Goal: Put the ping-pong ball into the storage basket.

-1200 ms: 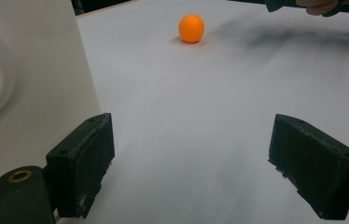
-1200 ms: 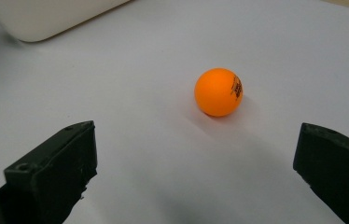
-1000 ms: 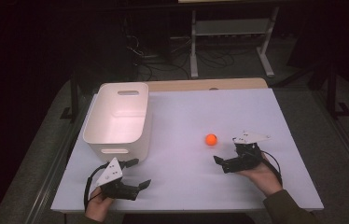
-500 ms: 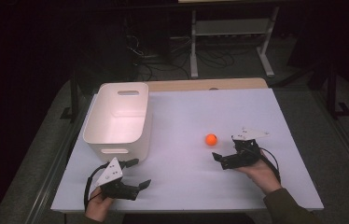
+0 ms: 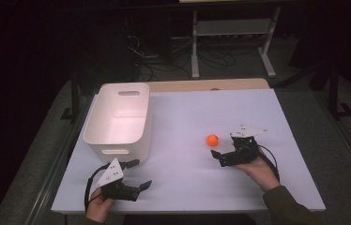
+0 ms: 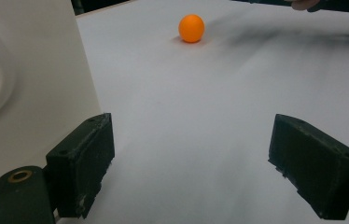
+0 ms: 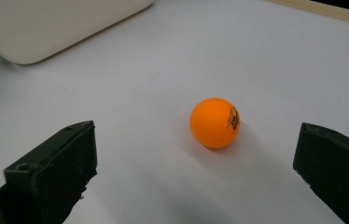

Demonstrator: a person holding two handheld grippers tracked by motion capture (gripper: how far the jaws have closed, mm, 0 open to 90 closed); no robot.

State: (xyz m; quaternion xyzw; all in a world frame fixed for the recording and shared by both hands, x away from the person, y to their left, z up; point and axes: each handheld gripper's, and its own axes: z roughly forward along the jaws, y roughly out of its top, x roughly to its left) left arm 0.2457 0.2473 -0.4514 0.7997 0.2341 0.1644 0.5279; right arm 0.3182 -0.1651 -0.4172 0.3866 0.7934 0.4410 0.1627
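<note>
Right gripper (image 5: 221,156) lined up on the small orange plastic ball (image 5: 212,139) — jaws spread wide, empty.

The ball rests on the white tabletop (image 5: 183,173), just ahead; next likely calls for advancing, then closing. Left gripper (image 5: 138,175) gapes idle beside the white plastic bin (image 5: 117,121).

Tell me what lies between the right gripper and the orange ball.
Nothing: in the right gripper view, bare white table separates the open right gripper from the orange ball; the high view agrees.
</note>
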